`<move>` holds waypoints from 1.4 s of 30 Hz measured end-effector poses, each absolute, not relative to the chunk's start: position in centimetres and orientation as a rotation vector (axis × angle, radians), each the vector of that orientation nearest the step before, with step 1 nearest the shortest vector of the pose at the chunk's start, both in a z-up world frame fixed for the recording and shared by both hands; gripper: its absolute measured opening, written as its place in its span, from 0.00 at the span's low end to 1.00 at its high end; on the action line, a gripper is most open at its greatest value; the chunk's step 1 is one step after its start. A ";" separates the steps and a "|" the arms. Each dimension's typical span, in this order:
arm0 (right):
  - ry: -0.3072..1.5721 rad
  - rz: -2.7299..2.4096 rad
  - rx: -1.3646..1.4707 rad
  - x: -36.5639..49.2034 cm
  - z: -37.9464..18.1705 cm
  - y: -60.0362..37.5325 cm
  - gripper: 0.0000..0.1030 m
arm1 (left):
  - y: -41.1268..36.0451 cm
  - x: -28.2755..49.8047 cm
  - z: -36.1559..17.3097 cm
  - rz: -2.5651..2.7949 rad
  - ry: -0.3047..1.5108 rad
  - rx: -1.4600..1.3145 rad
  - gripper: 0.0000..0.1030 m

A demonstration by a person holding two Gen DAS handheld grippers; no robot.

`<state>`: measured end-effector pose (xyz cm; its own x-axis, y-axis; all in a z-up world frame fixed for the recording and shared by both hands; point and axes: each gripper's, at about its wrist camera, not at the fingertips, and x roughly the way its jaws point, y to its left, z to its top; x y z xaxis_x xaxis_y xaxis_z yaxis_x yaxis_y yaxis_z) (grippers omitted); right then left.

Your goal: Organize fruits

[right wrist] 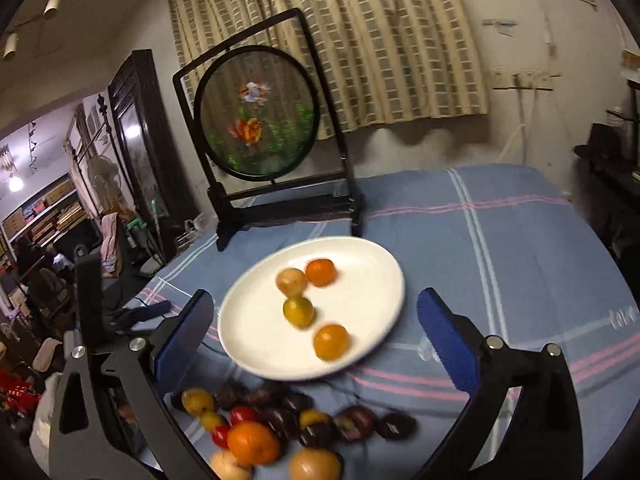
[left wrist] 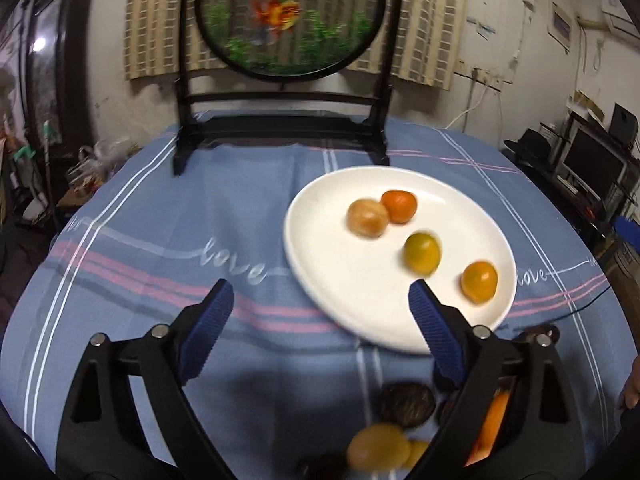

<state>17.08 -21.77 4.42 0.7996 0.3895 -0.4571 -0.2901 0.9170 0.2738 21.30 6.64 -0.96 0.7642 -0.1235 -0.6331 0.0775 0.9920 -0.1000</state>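
Screen stand [right wrist: 264, 120] behind plate [right wrist: 372, 264]

We record dim, warm indoor light in both views, with black fisheye vignetting at the corners and bowed walls towards the edges. Motion blur smears the four small orange and yellow fruits [left wrist: 420, 236] on the round white ceramic plate [left wrist: 340, 300], and more heavily the loose pile of dark and orange fruit [right wrist: 288, 428] nearest the lens. A bare glowing bulb [right wrist: 15, 183] burns far left in the right wrist view. Soft shadows lie on the blue striped tablecloth [left wrist: 160, 240]
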 end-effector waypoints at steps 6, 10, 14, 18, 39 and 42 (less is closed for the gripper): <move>0.641 0.287 0.367 15.7 0.6 -26.2 0.99 | 7.2 17.7 -3.3 -0.086 0.752 -0.049 0.90; 0.664 0.269 0.450 14.7 -0.2 -28.0 0.99 | 8.0 16.0 -3.4 -0.092 0.748 -0.079 0.91; 0.707 0.259 0.496 15.1 -0.9 -28.4 0.99 | 8.1 14.5 -4.1 -0.121 0.772 -0.077 0.93; 0.728 0.266 0.493 15.3 -1.1 -28.2 0.99 | 7.3 13.2 -4.3 -0.155 0.766 -0.025 0.94; 0.783 0.263 0.482 15.6 -1.7 -27.8 0.99 | 9.2 13.1 -6.2 -0.142 0.913 -0.065 0.95; 0.786 0.263 0.484 15.6 -1.8 -27.8 0.99 | 7.8 13.0 -6.3 -0.154 0.914 0.009 0.94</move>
